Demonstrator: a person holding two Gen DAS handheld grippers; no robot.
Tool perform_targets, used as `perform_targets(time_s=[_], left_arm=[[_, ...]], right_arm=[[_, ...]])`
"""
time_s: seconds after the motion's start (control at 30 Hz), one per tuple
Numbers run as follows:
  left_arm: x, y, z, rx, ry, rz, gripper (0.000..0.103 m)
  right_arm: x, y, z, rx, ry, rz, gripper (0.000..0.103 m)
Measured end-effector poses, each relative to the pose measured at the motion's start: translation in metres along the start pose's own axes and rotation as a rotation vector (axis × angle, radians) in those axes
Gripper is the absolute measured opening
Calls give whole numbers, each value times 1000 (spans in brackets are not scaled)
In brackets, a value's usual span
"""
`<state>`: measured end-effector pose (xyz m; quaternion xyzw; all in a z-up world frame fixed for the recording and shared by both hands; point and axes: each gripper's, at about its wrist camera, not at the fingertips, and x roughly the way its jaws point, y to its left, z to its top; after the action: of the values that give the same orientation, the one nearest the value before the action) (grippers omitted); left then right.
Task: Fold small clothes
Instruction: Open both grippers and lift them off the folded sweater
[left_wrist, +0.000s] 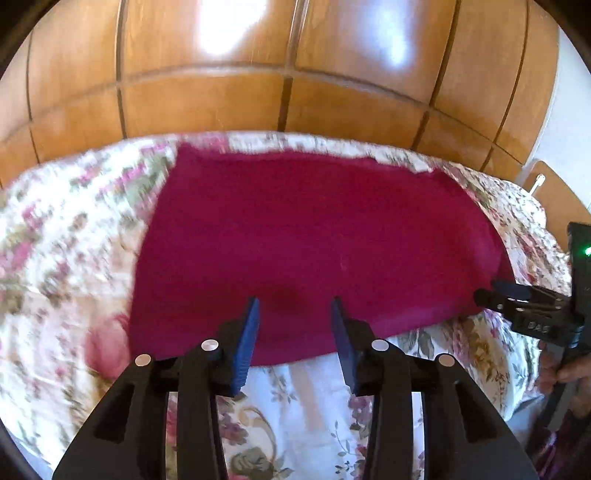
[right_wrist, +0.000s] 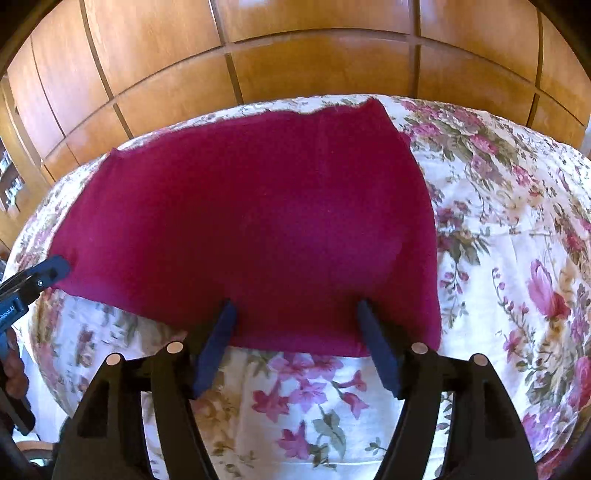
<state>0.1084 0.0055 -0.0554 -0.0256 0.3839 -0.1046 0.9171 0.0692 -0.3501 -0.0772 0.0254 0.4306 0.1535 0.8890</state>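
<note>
Wooden panelling (left_wrist: 207, 99) fills the background behind the bed in both wrist views, glossy and divided into rectangular sections by dark grooves, with bright patches of reflected light on it in the left view. Below it spreads a floral bedspread (right_wrist: 517, 229), white with pink and purple roses and green leaves, lightly wrinkled. On the bedspread lies a magenta cloth (left_wrist: 314, 236), spread flat in one broad, roughly rectangular sheet; its far edge runs close to the far side of the bed and its near edge is a smooth rounded line just in front of both claws. At the right edge of the left view part of a person's hand (left_wrist: 565, 369) grips a black handle. The left gripper (left_wrist: 295, 308) hangs over the near edge of the cloth with its blue fingers partly apart; cloth shows in the gap but the pads do not press on it, so it has hold of nothing. The right gripper (right_wrist: 295, 306) sits over the same near edge, further toward the cloth's right corner, its dark blue fingers spread wider, again with cloth visible between them and nothing clamped.
</note>
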Motion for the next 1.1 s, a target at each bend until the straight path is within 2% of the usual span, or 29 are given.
perform_targets(time_s=[0.1,0.2,0.4,0.63,0.83,0.9,0.93,0.97,1.1], left_arm=[[-8,-2,7,31,-29,32,39],[-7,-1,14,32,-34,37,39],[-1,2,26,41,-33,66,39],[9,7,41,58,-36,104,39],[22,14,51,54,-23,126,39],[25,17,54,47,-21,128,59],[26,19,55,40,-28,129,60],[27,21,56,40,-30,130,60],[36,30,60,38,-18,142,60]], right_arm=[[-10,5,12,9,-36,30,73],[-15,10,28,22,-71,52,79],[2,16,66,49,-83,44,83],[25,19,102,28,-83,9,84],[57,1,114,48,-55,-70,84],[72,-12,111,76,-31,-99,84],[81,-19,108,90,-22,-116,84],[85,-22,105,70,-72,-134,85],[90,-24,95,48,-113,-132,88]])
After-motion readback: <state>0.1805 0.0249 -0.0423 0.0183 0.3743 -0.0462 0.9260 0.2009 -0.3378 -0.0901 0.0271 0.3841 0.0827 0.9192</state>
